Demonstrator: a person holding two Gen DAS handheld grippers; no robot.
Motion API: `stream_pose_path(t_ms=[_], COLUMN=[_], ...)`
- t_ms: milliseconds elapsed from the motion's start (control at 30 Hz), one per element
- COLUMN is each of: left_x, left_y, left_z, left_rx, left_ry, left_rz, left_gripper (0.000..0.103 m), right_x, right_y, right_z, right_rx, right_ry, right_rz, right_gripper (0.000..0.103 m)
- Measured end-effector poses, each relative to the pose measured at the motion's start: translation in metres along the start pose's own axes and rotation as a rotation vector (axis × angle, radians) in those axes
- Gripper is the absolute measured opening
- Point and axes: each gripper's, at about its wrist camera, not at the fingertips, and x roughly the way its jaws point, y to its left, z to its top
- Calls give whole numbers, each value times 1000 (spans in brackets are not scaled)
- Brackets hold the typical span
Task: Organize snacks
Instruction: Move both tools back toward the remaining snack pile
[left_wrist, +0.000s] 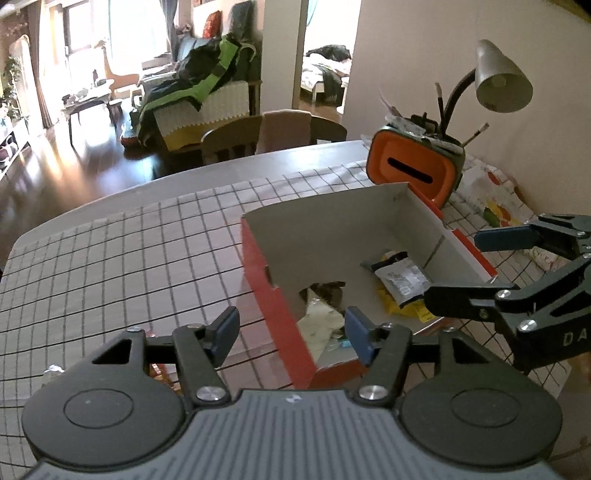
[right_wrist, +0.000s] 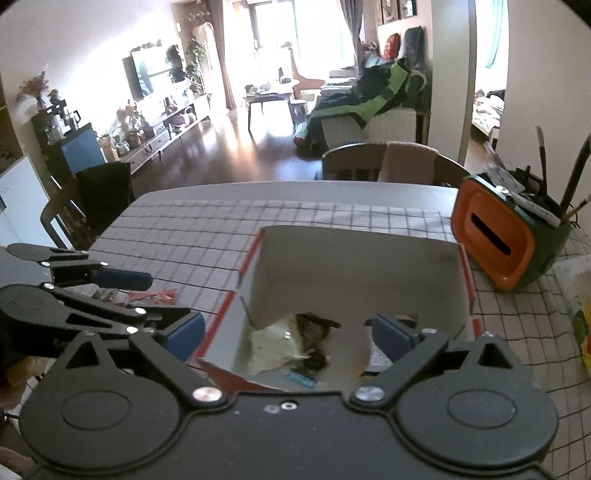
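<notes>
1. Pale wrapper (left_wrist: 320, 325) in red box (left_wrist: 273, 302): lower part hidden behind near box wall + left gripper (left_wrist: 291, 332) finger. In right wrist view it's motion-blurred, print unreadable.
2. Grey sachet (left_wrist: 400, 280): label txt too small to read; yellow packet (left_wrist: 404, 308) mostly covered by it and by right gripper (left_wrist: 465, 266) finger.
3. Small blue item (right_wrist: 303, 378) at box bottom: too blurred to ID.
4. Red wrappers (right_wrist: 147, 295) on tablecloth (left_wrist: 110, 258): partly behind the left gripper's fingers (right_wrist: 122, 279), count can't tell.
5. Right gripper body cut off by the left wrist view's right edge.
6. Printed bag (left_wrist: 495, 206): cut off at the right edge in the right wrist view.
</notes>
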Motion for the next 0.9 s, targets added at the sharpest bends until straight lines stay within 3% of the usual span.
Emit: stream_pose_path(t_ms=[367, 900], left_x=[-34, -63], left_y=[51, 152], left_z=[-28, -74], left_rx=[-17, -37], left_ry=[-43, -28], left_rz=[29, 46], left_gripper=[81, 87], right_x=[3, 35], right_y=[58, 140], right_z=[-7, -20], right_rx=[-32, -27], right_ry=[-43, -3], right_rz=[9, 12], right_gripper=[103, 103])
